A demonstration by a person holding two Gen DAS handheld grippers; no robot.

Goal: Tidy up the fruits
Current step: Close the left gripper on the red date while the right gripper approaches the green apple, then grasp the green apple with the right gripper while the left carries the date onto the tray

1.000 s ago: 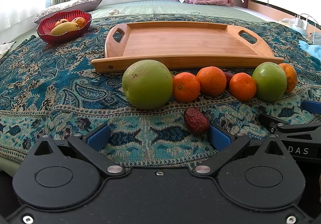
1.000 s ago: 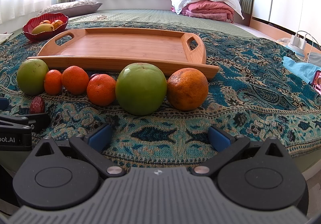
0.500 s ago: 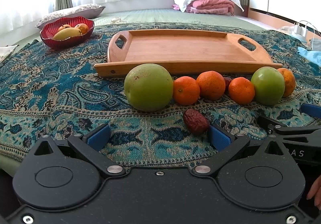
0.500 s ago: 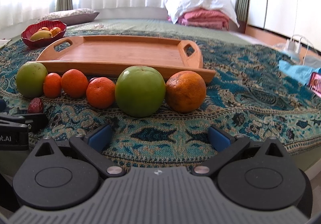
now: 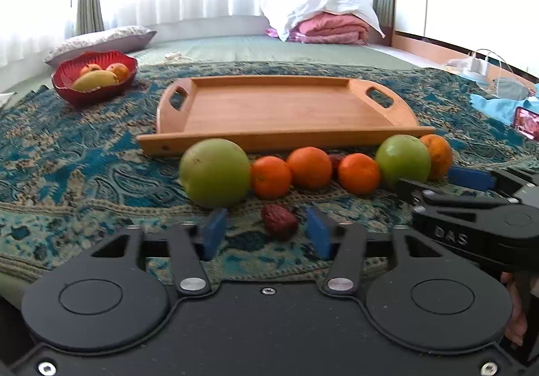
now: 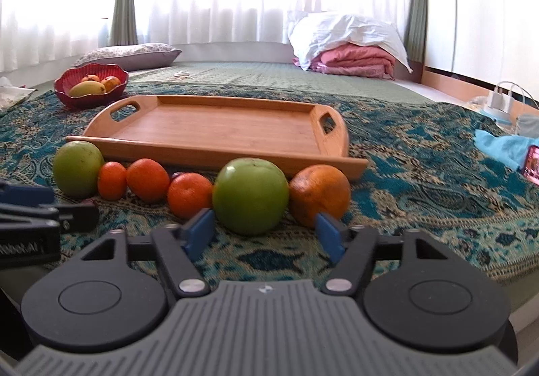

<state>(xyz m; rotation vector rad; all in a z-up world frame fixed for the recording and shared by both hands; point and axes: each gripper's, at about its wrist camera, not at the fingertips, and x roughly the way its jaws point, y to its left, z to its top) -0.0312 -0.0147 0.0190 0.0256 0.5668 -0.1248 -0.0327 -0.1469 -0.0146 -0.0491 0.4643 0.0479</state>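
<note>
A big blue and tan patterned blanket (image 5: 84,154) is lying spread over the bed. A flat wooden tray with two cut-out handles (image 5: 283,106) is sitting on it, and the tray has nothing in it. Far off to the left, a red wavy bowl (image 5: 96,78) is holding a yellow fruit and some small orange ones. A row of fruit is lying just in front of the tray's near edge. At the left end is a large pale green round fruit (image 5: 215,173). Next to it are three small bright orange tangerines (image 5: 309,167). Then comes a shiny green apple (image 6: 251,195), and a dull orange (image 6: 320,195) is sitting at the right end, touching the apple. A small wrinkly dark red date (image 5: 279,220) is lying alone, nearer than the row. The left gripper (image 5: 266,231) is closing its blue pads around the date, one on each side, but they are not touching it yet. The right gripper (image 6: 266,231) is closing too, with the apple just ahead between its pads, and they are not pressing on it.
</note>
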